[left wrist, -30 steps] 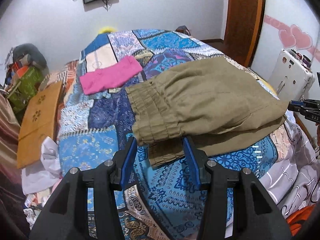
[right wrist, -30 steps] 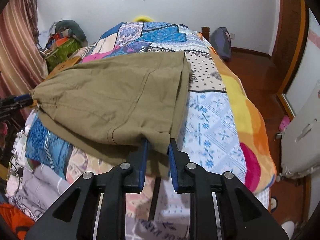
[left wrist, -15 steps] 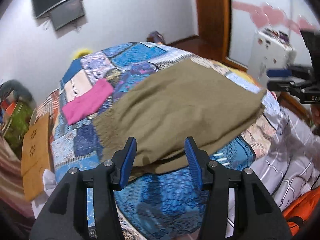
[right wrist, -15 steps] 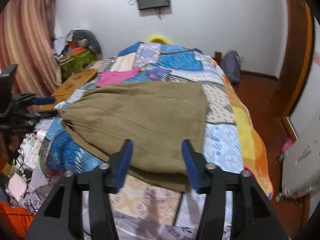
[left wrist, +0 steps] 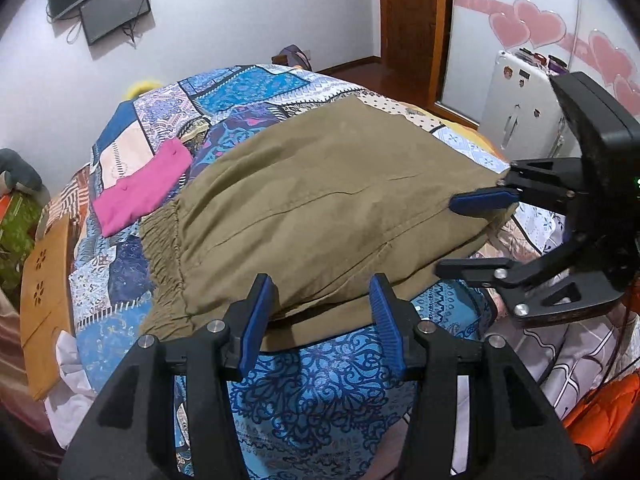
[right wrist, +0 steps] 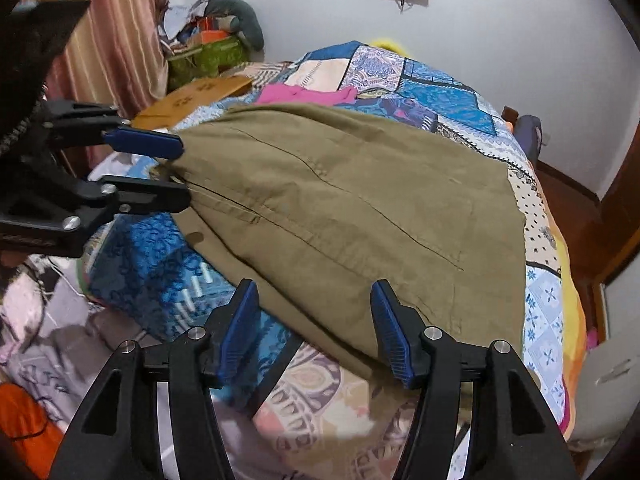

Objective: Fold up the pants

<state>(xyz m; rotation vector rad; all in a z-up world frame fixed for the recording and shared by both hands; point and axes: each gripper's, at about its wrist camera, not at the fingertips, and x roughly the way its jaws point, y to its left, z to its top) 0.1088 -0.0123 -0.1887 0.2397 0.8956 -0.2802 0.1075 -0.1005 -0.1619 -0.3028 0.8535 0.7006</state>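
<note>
Olive-brown pants (left wrist: 320,208) lie folded in layers on the patchwork bedspread (left wrist: 312,380), with the gathered waistband (left wrist: 164,248) at the left in the left wrist view. They also show in the right wrist view (right wrist: 360,208). My left gripper (left wrist: 320,320) is open and empty, its blue pads at the near edge of the pants. It shows at the left of the right wrist view (right wrist: 168,172). My right gripper (right wrist: 316,328) is open and empty at the pants' near edge. It shows at the right of the left wrist view (left wrist: 472,236).
A folded pink garment (left wrist: 144,188) lies on the bed beyond the waistband. A wooden board (left wrist: 44,296) leans at the bed's left side. A white appliance (left wrist: 524,104) stands at the right by a wooden door. An orange cloth (left wrist: 604,412) lies below the bed edge.
My right gripper was shut on the pants a second ago and has opened and let go. Both grippers have drawn back and turned toward each other. The pants now lie flatter.
</note>
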